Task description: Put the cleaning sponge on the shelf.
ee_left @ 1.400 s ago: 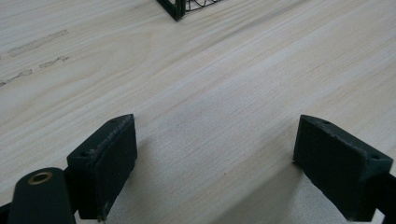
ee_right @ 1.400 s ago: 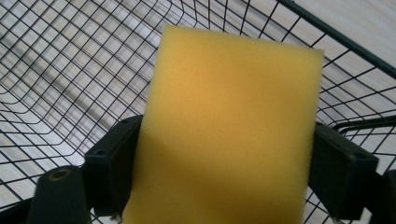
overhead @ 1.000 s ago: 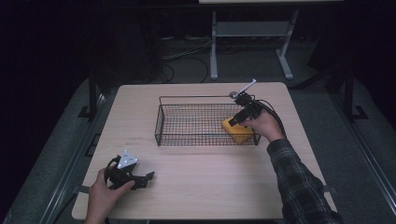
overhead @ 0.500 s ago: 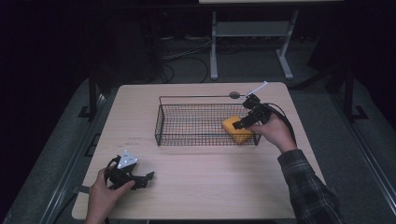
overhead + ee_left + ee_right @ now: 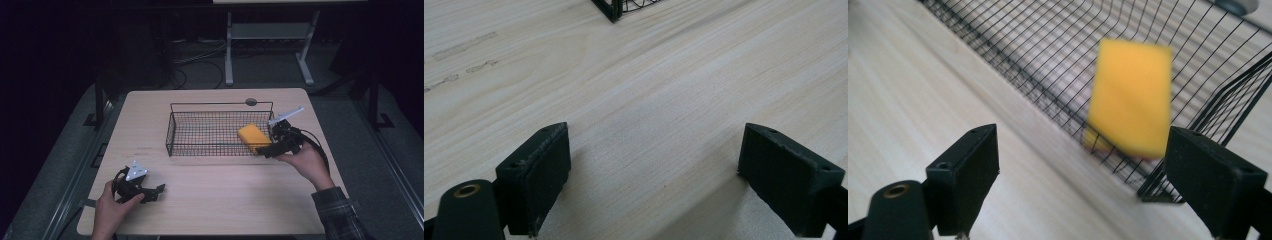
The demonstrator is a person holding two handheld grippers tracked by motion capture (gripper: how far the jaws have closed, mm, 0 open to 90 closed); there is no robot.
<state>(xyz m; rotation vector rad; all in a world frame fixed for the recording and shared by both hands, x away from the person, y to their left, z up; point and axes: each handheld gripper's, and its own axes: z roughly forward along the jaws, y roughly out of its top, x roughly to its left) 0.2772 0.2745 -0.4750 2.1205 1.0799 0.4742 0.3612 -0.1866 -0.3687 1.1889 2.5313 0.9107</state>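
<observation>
Right gripper (image 5: 264,150): jaws spread wide and empty, just outside the wire basket (image 5: 210,107) at its 4 o'clock corner, facing the yellow sponge (image 5: 253,137) that lies inside the basket's 3 o'clock end. Left gripper (image 5: 157,192): jaws likewise wide and empty, resting low on the wooden table (image 5: 225,200) toward 7 o'clock, well apart from the basket.

My left gripper (image 5: 651,165) sits low over the pale wooden tabletop (image 5: 664,95), jaws spread wide with bare wood between them. A corner of the black wire basket (image 5: 616,7) shows at the top edge, well apart from the jaws.
</observation>
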